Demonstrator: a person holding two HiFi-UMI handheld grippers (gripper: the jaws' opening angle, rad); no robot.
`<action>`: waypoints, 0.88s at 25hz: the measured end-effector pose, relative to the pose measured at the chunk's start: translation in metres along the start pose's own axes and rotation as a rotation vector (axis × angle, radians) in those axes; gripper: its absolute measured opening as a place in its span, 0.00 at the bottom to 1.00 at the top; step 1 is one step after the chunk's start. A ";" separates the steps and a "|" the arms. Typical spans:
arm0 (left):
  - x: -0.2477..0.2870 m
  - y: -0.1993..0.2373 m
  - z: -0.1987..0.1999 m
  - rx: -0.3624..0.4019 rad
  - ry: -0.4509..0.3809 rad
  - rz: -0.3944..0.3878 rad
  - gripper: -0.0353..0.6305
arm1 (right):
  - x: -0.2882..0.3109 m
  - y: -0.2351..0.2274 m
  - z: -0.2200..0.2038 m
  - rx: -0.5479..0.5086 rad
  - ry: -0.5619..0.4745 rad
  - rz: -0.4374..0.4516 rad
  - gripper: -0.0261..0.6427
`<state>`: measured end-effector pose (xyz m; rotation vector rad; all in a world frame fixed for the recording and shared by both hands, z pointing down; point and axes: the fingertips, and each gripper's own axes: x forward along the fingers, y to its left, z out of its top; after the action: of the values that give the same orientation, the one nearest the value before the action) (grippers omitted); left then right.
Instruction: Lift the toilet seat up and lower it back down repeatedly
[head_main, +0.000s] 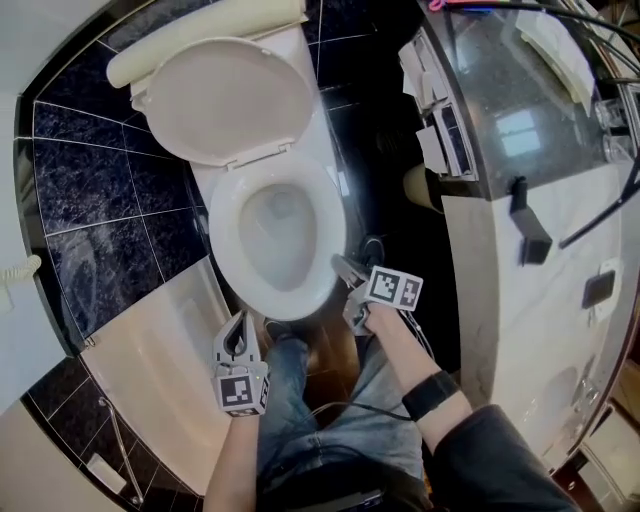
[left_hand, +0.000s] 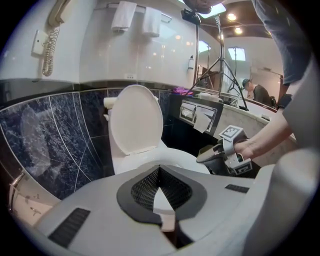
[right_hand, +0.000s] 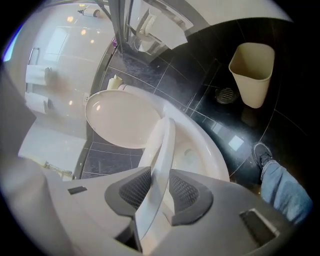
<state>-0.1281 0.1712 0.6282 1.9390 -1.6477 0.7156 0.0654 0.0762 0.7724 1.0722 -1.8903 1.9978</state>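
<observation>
One toilet seat (right_hand: 163, 140) clamped in right tongs (right_hand: 160, 173); left tongs (left_hand: 159, 171) closed

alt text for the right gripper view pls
The right gripper grips the white toilet seat edge-on between its fingers, tilted up off the bowl. Behind, the lid stands open; a beige bin sits on the dark tiled floor, with a shoe and jeans leg at right.

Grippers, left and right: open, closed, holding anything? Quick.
Left gripper: closed, nothing between its jaws.
Right gripper: closed on the edge of the white plastic toilet seat.
</observation>
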 end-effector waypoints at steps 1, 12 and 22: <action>-0.004 -0.001 -0.003 -0.003 0.012 0.001 0.05 | -0.003 0.007 0.005 0.004 -0.005 0.000 0.25; 0.010 -0.009 -0.039 -0.099 0.141 -0.010 0.05 | -0.015 0.080 0.048 -0.003 -0.024 0.021 0.27; 0.040 -0.004 0.047 -0.217 0.006 0.010 0.05 | -0.015 0.116 0.074 0.019 -0.029 0.044 0.28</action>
<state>-0.1151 0.1111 0.6196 1.7751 -1.6582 0.5217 0.0355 -0.0067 0.6663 1.0788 -1.9294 2.0386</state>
